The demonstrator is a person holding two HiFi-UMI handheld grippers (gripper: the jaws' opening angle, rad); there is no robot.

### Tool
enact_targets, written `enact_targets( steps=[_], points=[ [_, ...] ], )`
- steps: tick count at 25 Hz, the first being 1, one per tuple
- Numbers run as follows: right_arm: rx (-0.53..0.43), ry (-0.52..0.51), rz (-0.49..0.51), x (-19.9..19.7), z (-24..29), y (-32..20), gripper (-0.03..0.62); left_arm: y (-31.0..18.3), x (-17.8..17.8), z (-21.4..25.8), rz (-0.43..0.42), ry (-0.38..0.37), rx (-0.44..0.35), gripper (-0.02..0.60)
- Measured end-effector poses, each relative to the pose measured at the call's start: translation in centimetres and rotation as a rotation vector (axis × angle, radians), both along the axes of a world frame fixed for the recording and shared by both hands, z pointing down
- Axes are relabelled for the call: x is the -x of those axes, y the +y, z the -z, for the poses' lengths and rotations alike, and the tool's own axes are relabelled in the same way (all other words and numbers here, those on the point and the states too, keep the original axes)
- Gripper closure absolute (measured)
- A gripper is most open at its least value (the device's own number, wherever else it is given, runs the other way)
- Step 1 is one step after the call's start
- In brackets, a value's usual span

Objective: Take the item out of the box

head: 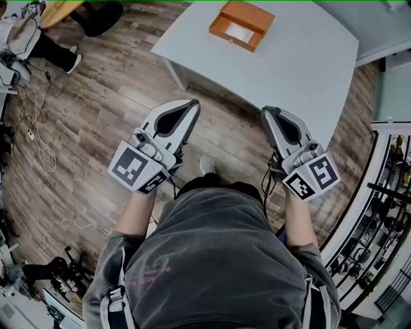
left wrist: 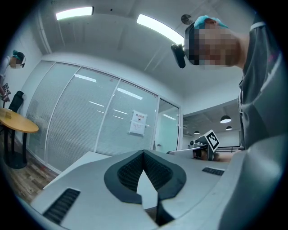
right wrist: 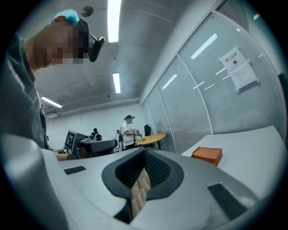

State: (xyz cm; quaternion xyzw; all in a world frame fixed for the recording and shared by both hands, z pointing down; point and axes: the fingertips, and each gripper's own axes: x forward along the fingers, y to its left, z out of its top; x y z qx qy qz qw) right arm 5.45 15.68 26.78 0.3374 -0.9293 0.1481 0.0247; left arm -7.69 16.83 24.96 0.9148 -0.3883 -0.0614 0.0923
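Box [head: 241, 24], orange, any print too small to read, on table [head: 302, 61]; L gripper [head: 194, 102] & R gripper [head: 266, 110] closed, empty.

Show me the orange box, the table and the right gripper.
orange box [head: 250, 14], head view, orange upper surface
table [head: 289, 77], head view, bare top
right gripper [head: 270, 112], head view, between its fingertips

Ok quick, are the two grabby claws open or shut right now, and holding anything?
Left gripper: closed, holding nothing.
Right gripper: closed, holding nothing.
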Motion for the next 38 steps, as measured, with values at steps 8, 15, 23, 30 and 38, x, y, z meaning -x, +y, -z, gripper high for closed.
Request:
enact_targets(
  steps=[8, 15, 23, 30, 38],
  points=[
    [0.009, 0.007, -0.014, 0.9, -1.0, -2.8, 0.589, -3.1, 0.9, -0.7, -0.018, -0.003, 0.001, 0.577],
    [0.014, 0.006, -0.01, 2.5, -0.7, -6.6, 0.589, -6.8, 2.3, -0.5, -0.02, -0.011, 0.005, 0.577],
    [0.009, -0.002, 0.006, 3.0, -1.0, -8.4, 0.589, -8.2, 2.6, -0.9, -0.006, -0.021, 0.006, 0.577],
    [0.027, -0.014, 0.046, 3.4, -1.1, -14.0, 0.589, -13.9, 2.0, -1.1, 0.014, -0.035, 0.028, 0.577],
    [0.064, -0.028, 0.066, 2.6, -2.3, -19.2, 0.589, -19.2, 0.4, -2.2, 0.016, -0.055, 0.058, 0.577]
  ],
)
